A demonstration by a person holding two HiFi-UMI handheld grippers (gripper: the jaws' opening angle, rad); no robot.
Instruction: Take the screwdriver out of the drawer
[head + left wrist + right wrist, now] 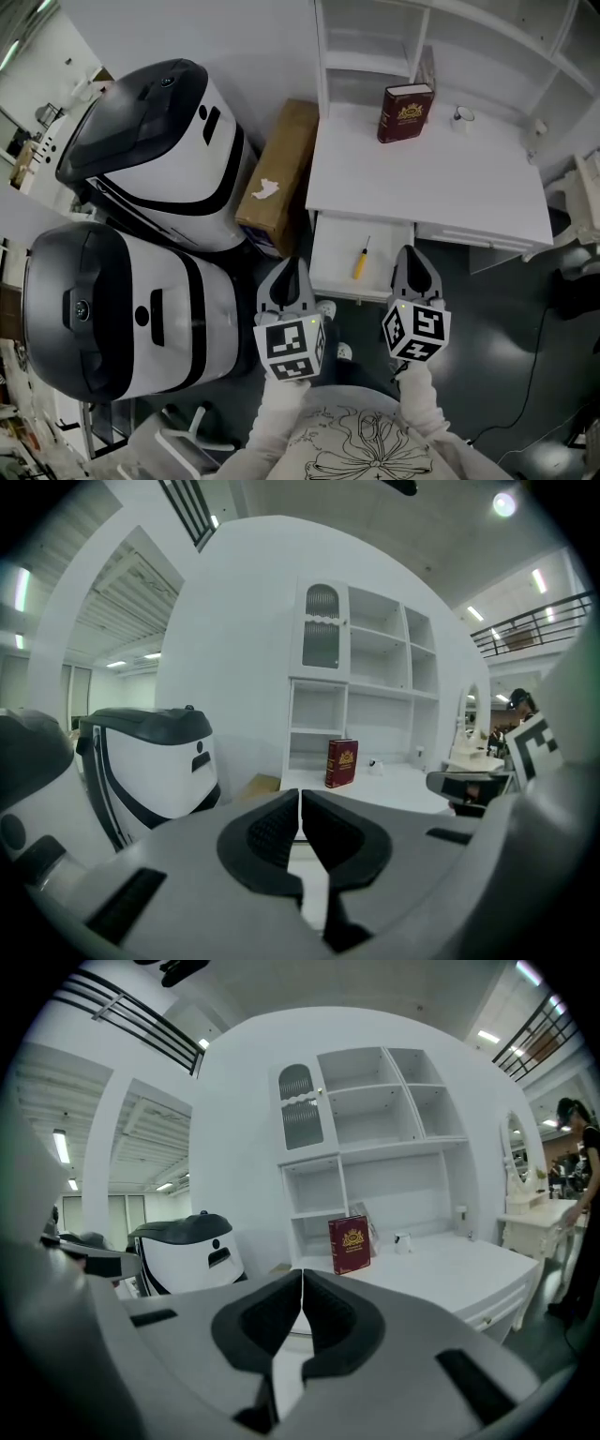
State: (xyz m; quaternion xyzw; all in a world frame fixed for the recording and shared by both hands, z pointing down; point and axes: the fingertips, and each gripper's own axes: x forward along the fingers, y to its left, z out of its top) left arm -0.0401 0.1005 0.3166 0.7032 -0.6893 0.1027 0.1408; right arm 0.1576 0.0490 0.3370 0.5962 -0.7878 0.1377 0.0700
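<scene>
Nearest, the left gripper (290, 267) and the right gripper (413, 255) each have their jaws pressed together with nothing between them. Between the two, in the open white drawer (330, 281), lies the screwdriver (361, 258), at the left gripper's 3 o'clock. It has a short yellow handle and a thin metal shaft pointing to 1 o'clock. Beyond, at 12 o'clock on the white desk (441, 187), stands a dark red book (405, 112).

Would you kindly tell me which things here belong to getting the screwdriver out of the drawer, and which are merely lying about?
For the job:
- screwdriver, lying in the open drawer
- left gripper and right gripper, both shut and empty

Lying about:
- red book
- small cup
- cardboard box
- white machines
</scene>
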